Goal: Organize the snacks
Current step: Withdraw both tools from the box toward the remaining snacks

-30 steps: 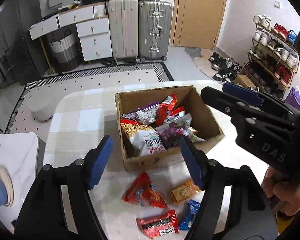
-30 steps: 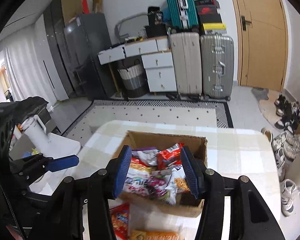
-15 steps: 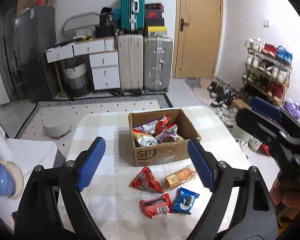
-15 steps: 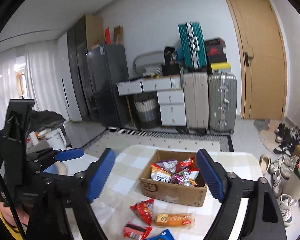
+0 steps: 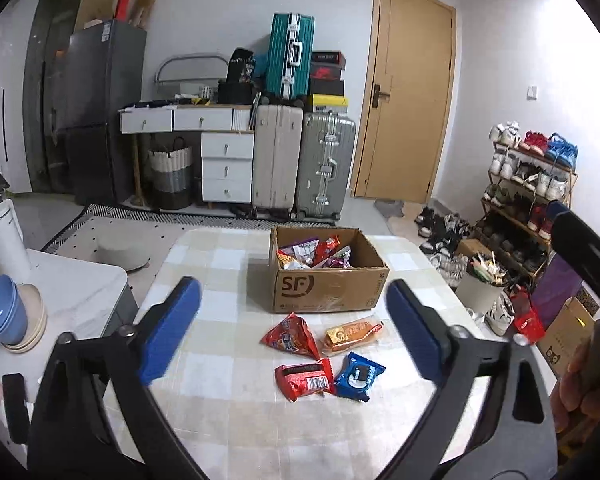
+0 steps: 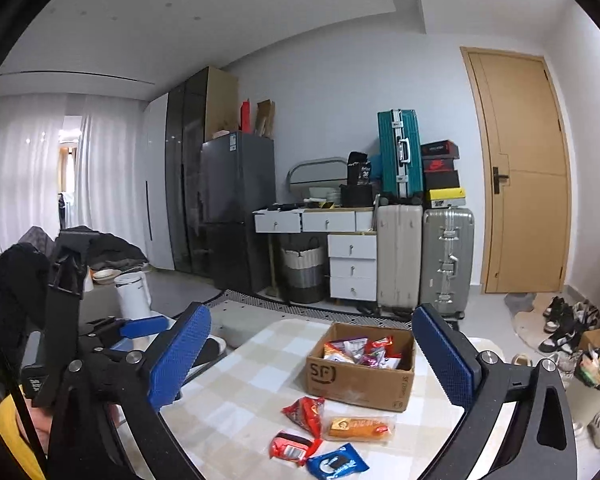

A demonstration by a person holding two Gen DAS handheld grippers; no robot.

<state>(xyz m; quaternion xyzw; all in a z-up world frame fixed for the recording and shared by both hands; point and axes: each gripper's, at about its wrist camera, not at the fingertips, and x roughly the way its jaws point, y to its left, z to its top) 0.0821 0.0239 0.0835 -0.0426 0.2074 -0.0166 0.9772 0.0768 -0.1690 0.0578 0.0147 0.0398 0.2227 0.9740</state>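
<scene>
A cardboard box (image 5: 328, 280) marked SF stands on the checked table, holding several snack packets (image 5: 312, 254). In front of it lie a red triangular packet (image 5: 290, 336), an orange packet (image 5: 350, 332), a flat red packet (image 5: 304, 378) and a blue packet (image 5: 358, 376). My left gripper (image 5: 293, 286) hangs well back from the box, its jaws opening wide with nothing between them. My right gripper (image 6: 311, 312) also stands back and points level, its jaws opening and empty. The right wrist view shows the box (image 6: 360, 380) and the loose packets (image 6: 356, 428) too.
The table (image 5: 220, 360) has bare cloth around the packets. To its left, a white cabinet (image 5: 80, 296) carries blue bowls (image 5: 0, 316) and a white jug (image 5: 4, 240). On the right are a bin (image 5: 480, 284) and a shoe rack (image 5: 528, 184). Suitcases (image 5: 300, 168) line the far wall.
Both grippers have drawn back and up from the box, which now looks smaller and farther. Both pairs of jaws have spread wider. The packets lie where they were.
</scene>
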